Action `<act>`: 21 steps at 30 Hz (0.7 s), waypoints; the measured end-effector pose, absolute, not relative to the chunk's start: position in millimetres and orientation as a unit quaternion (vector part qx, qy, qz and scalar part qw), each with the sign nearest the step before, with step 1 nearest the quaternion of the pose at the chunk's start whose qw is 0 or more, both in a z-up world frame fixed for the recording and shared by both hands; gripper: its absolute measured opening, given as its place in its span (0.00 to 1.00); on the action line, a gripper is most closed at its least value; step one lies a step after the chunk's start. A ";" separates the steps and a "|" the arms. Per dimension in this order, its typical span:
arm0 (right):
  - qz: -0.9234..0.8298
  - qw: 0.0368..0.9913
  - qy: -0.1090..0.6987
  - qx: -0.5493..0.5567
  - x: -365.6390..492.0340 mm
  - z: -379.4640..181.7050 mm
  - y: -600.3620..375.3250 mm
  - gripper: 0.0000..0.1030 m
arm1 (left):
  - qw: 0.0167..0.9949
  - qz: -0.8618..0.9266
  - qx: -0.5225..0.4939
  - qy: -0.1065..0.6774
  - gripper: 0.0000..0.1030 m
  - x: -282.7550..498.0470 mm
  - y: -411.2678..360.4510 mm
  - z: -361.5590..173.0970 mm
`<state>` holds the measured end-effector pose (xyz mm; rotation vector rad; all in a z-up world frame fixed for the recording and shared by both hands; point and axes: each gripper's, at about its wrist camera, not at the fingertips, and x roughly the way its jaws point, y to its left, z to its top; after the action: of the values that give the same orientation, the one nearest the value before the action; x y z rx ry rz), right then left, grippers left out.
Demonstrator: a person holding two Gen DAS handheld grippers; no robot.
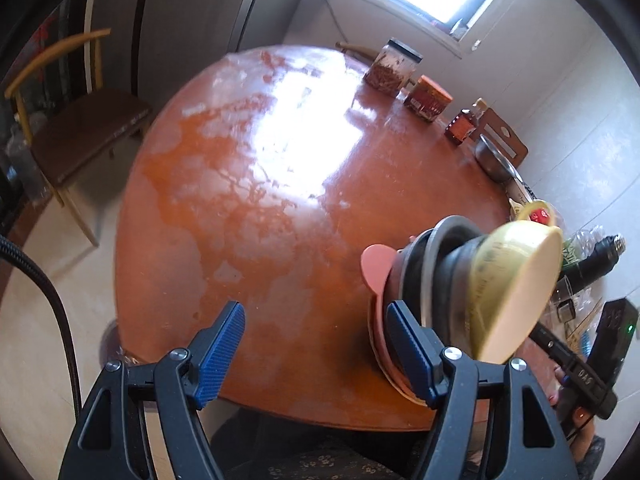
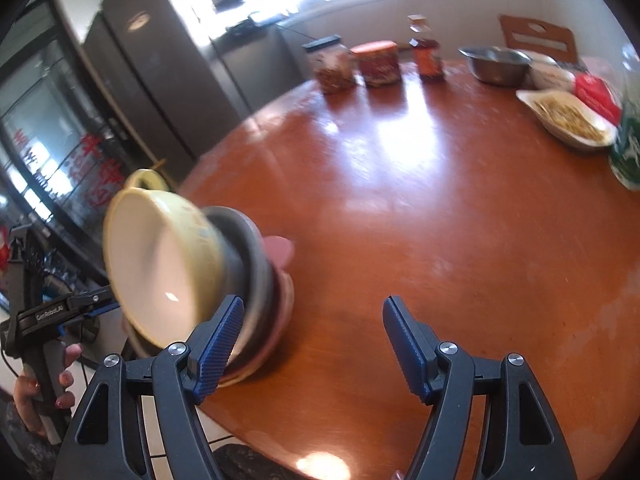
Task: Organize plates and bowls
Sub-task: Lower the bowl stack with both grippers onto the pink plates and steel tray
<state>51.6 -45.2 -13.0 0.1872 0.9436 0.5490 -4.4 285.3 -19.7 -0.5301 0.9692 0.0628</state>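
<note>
Stacked yellow bowl, grey bowls and pink plates (image 1: pixel 460 292) stood on the round wooden tabletop (image 1: pixel 280 200). Both claws were released, empty: left claw (image 1: pixel 316 354) had the stack rightward, right claw (image 2: pixel 314 350) leftward.

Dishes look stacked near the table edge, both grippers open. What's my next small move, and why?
Probably draw both grippers back and clear. The yellow bowl tops the stack on the pink plate; the left gripper and right gripper are open, holding nothing, and other dishware sits far across the table.
</note>
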 end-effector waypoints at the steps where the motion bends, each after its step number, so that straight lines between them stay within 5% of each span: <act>1: 0.258 0.847 0.456 0.089 54.7 -17.1 -45.8 0.72 | 0.849 0.025 -0.257 0.461 0.71 -2.1 285.5 -21.8; 8: 0.281 0.833 0.469 0.084 61.6 -30.3 -37.0 0.71 | 0.834 -0.017 -0.285 0.472 0.70 16.8 284.1 -39.2; 12: 0.293 0.826 0.474 0.084 63.8 -35.5 -34.5 0.54 | 0.826 -0.041 -0.301 0.475 0.69 24.8 285.9 -44.2; 21: 0.322 0.821 0.467 0.069 63.0 -36.3 -28.8 0.42 | 0.827 -0.070 -0.278 0.483 0.63 45.7 275.6 -39.0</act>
<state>63.0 -28.8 -36.3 0.1471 0.9938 0.6866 45.7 275.6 -39.0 -0.5895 1.0261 -0.1485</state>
